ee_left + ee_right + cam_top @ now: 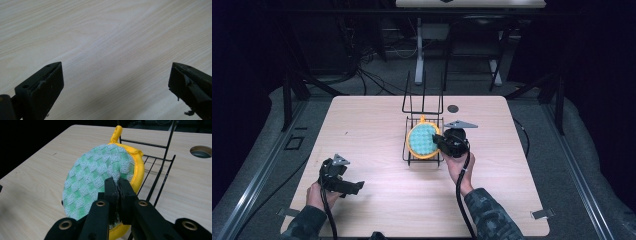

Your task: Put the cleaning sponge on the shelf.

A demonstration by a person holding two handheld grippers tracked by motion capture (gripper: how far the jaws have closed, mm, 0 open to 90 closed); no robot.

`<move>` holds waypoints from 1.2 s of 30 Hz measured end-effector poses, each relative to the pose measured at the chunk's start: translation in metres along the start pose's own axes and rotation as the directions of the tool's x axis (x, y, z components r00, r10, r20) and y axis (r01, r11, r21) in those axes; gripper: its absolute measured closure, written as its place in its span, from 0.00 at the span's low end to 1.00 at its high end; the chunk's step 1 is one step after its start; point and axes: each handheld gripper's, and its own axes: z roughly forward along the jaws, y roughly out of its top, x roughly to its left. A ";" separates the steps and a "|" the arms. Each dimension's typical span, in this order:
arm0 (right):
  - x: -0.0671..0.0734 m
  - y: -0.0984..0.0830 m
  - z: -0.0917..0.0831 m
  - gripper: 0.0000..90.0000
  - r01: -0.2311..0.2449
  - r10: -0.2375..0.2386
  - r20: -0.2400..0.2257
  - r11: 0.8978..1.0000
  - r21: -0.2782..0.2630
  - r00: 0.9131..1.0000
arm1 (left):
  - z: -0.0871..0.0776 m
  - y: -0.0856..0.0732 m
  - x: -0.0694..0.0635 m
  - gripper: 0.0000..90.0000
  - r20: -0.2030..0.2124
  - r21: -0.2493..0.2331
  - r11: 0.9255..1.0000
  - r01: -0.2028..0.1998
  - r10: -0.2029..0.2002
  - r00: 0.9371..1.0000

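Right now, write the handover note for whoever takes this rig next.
Right gripper: fingers shut on the edge of the round pot holder, green-checked with a yellow rim and loop.
Left gripper: open, holding nothing, low over the near-left part of the table.
Pot holder sits tilted at the black wire rack mid-table; whether it rests in a slot cannot be told.
Done: pot holder gripped at the rack.
Left: probably seat or lift it clear, then release; judge that on taking over.
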 end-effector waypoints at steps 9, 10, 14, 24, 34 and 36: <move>-0.008 -0.004 0.012 0.97 -0.073 0.073 0.001 0.997 -0.002 0.997 | 0.001 0.000 0.000 0.00 0.001 0.005 1.000 0.000 0.000 1.000; -0.008 -0.005 0.013 0.97 -0.074 0.074 0.004 0.997 -0.002 0.997 | 0.001 0.000 0.001 0.00 0.000 0.004 1.000 0.004 -0.004 1.000; -0.009 -0.006 0.015 0.97 -0.092 0.092 0.016 0.996 -0.002 0.996 | 0.001 0.000 0.001 0.00 0.000 0.007 1.000 0.000 0.000 1.000; -0.010 -0.013 0.023 0.97 -0.109 0.108 0.033 0.994 0.015 0.994 | 0.001 0.000 0.001 0.00 0.002 0.009 1.000 0.000 0.000 1.000; -0.015 -0.016 0.032 0.97 -0.148 0.146 0.060 0.989 0.021 0.987 | 0.002 0.000 0.000 0.00 -0.001 0.012 1.000 -0.002 0.002 1.000; -0.016 -0.017 0.033 0.97 -0.152 0.150 0.054 0.988 0.025 0.987 | 0.002 0.000 0.001 0.00 0.005 0.021 1.000 -0.003 0.003 1.000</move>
